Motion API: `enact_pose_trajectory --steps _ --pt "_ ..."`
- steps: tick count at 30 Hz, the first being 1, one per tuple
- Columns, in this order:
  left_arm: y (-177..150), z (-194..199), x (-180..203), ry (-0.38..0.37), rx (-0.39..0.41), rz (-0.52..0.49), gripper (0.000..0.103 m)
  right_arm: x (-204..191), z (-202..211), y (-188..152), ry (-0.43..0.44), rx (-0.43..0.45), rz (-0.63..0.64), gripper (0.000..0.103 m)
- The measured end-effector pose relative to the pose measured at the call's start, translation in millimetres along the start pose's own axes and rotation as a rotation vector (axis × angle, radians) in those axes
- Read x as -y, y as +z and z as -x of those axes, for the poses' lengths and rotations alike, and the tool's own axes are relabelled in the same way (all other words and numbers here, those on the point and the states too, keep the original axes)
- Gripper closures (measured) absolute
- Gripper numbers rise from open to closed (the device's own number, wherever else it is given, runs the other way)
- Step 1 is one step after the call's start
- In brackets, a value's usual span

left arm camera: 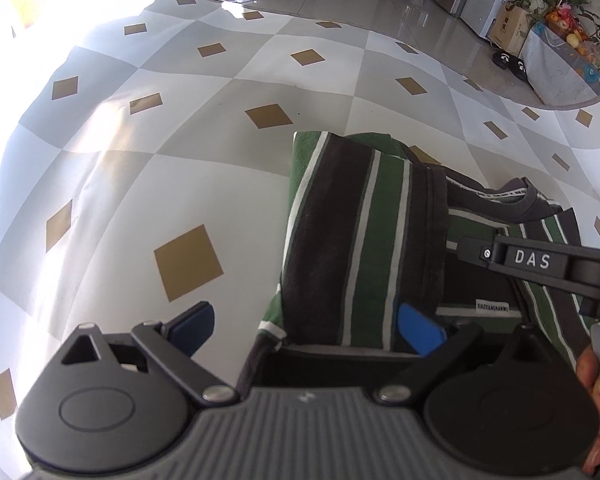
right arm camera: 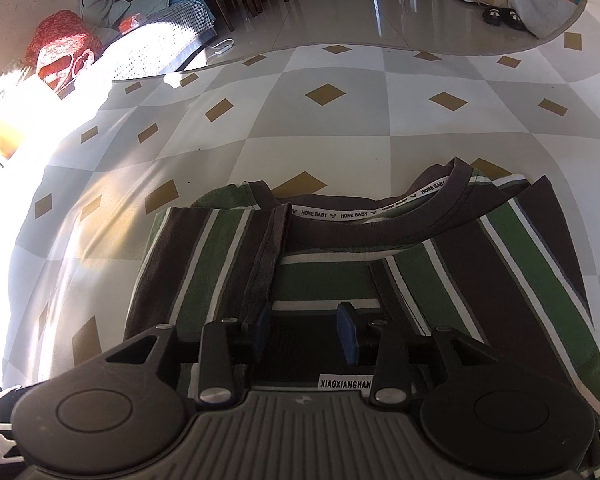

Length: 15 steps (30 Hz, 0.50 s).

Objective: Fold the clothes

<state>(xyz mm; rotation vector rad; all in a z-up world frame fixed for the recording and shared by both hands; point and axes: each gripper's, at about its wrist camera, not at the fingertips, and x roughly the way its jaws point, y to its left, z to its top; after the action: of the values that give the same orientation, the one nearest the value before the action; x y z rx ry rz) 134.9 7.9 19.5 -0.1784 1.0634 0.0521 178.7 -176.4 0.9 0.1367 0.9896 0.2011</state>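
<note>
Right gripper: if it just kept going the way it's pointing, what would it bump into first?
Probably the striped shirt itself: the right gripper, jaws open, points low over it toward the collar. Depth is unclear.

striped shirt, folded, open left tongs

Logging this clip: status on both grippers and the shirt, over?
Left gripper open, straddling the shirt's folded left side. Right gripper open over the hem. Green, brown and white striped T-shirt on checked tablecloth, both sides folded in. Nothing obstructing.
</note>
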Motion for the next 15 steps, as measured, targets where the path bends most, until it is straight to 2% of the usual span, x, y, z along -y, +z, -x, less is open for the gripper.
enact_pose_trajectory --steps 15 --pt "-15.6 3.2 23.9 0.005 -0.018 -0.116 0.003 8.1 22.3 -18.0 -0.053 -0.068 0.042 0.06"
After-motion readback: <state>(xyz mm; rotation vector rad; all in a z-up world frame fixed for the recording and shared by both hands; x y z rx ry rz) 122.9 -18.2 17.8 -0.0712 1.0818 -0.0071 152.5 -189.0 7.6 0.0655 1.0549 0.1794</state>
